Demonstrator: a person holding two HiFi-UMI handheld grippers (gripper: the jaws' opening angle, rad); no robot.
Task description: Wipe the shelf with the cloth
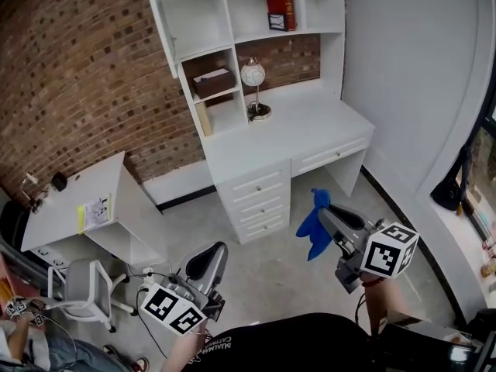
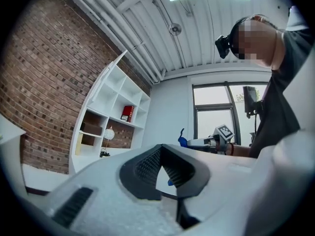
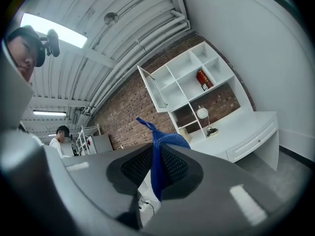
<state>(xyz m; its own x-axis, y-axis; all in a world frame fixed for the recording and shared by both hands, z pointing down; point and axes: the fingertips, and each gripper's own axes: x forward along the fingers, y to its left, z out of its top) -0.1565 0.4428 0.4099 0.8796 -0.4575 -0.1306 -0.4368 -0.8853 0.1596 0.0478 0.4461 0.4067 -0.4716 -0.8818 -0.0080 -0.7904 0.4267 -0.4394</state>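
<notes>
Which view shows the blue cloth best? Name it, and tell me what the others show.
The head view: the whole blue cloth hangs freely from the right gripper. The right gripper view shows only a strip pinched between its jaws; the left gripper view shows just a small, distant blue scrap.

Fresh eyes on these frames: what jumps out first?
First is the blue cloth, clamped in the jaws of the right gripper and held out short of the white desk. Next is the white shelf unit above the desk, against the brick wall, with a red book in an upper compartment. The left gripper sits low at left, jaws together on nothing.
</notes>
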